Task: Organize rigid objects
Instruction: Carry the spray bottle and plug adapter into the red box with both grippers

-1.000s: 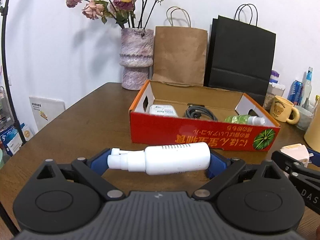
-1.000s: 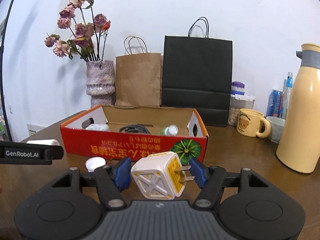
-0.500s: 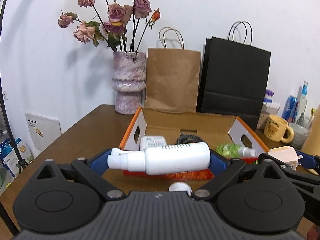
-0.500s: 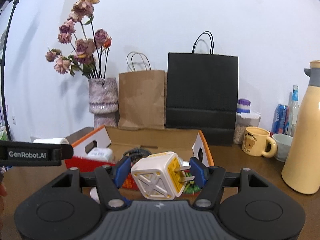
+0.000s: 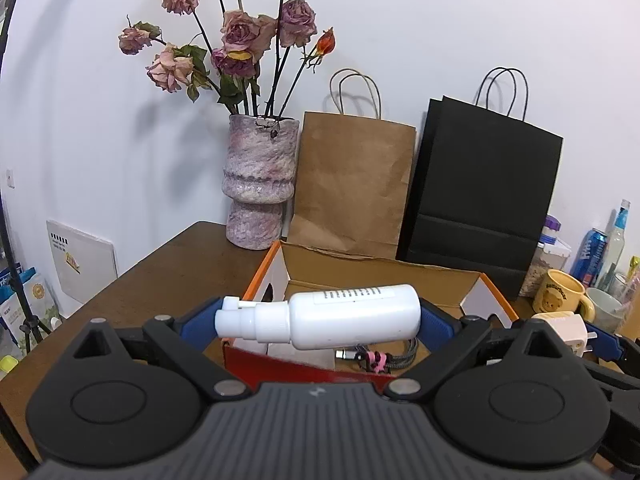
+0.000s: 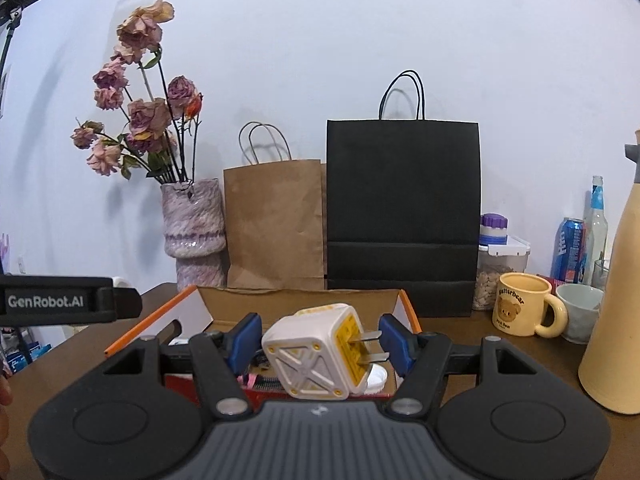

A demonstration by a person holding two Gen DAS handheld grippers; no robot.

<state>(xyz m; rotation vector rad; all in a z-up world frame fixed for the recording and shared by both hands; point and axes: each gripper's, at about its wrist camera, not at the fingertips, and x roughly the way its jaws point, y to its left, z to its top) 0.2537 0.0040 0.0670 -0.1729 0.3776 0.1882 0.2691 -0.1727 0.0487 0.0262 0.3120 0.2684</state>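
Here, the left gripper [image 5: 318, 316] holds a white bottle [image 5: 320, 317] crosswise, jaws clamped on its two ends, above the near edge of an open cardboard box [image 5: 472, 280] on the counter [image 5: 168, 264]. The right gripper [image 6: 320, 340], at 3 o'clock from it, grips a white plug [image 6: 316, 354] over the same box. A vase [image 5: 260, 184] stands at 11 o'clock behind the box.

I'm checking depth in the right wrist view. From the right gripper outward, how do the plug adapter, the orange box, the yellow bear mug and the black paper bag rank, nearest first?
1. plug adapter, held between the right gripper pads.
2. orange box, just ahead, below.
3. yellow bear mug, farther, to the right.
4. black paper bag, at the back wall.
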